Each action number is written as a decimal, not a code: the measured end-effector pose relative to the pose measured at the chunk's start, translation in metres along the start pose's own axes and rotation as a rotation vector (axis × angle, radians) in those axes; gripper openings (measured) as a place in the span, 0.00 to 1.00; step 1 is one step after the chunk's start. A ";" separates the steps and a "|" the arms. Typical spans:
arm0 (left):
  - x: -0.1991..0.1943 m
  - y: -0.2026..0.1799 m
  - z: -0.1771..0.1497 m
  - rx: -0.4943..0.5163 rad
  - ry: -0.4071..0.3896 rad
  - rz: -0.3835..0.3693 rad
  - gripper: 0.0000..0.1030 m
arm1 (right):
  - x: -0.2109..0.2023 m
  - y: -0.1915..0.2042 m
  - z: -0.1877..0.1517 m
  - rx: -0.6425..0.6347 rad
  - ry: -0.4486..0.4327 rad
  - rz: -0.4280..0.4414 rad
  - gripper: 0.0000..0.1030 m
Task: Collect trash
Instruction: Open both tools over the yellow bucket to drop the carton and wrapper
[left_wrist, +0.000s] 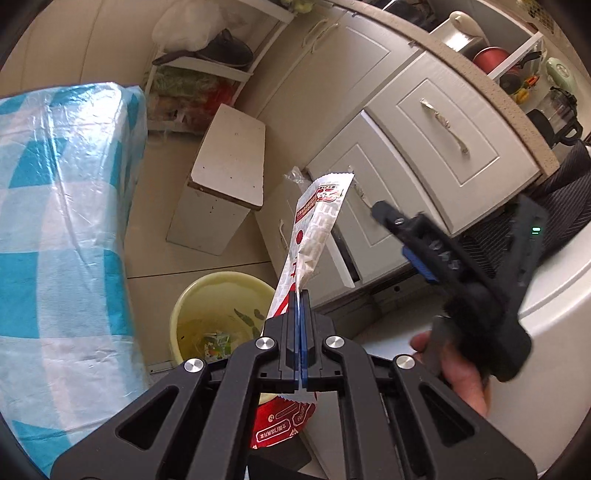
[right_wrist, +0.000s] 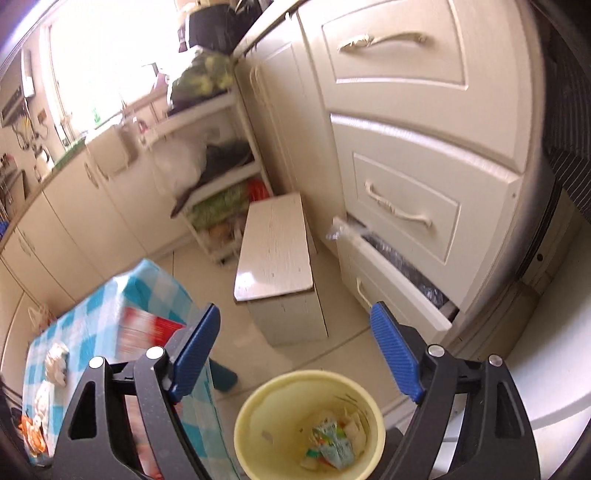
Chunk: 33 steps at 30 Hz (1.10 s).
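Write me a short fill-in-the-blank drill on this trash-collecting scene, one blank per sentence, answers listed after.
1. The left gripper is shut on a long red-and-white plastic ____.
2. The round pale-yellow plastic bin on the floor already holds some ____.
3. The right gripper, above that bin, is ____ and holds nothing.
4. The table's plastic-covered cloth is checked white and ____.

Answers: wrapper; trash; open; blue

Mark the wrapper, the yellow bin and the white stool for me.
wrapper (left_wrist: 317, 221): left wrist view, on the printed white upper half above the shut fingers.
yellow bin (right_wrist: 251, 406): right wrist view, on its left rim.
white stool (right_wrist: 275, 247): right wrist view, on the middle of its top.
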<state>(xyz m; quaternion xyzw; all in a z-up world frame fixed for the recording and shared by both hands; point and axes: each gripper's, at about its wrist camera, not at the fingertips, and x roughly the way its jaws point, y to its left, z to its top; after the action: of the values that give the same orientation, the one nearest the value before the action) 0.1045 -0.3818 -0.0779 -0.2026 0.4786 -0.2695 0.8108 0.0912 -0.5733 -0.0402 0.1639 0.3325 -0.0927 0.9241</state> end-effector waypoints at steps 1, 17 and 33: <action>0.010 0.001 0.001 -0.012 0.010 0.011 0.01 | 0.000 -0.001 0.004 0.005 -0.018 0.000 0.78; 0.104 0.018 -0.006 -0.085 0.151 0.176 0.28 | 0.003 -0.003 0.009 -0.027 -0.055 -0.021 0.78; -0.083 -0.017 -0.019 0.246 -0.267 0.392 0.91 | -0.013 0.051 -0.004 -0.299 -0.092 -0.142 0.89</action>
<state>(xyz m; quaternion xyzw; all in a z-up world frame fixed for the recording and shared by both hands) 0.0501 -0.3438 -0.0215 -0.0398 0.3610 -0.1343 0.9220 0.0936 -0.5237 -0.0224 -0.0036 0.3105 -0.1145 0.9436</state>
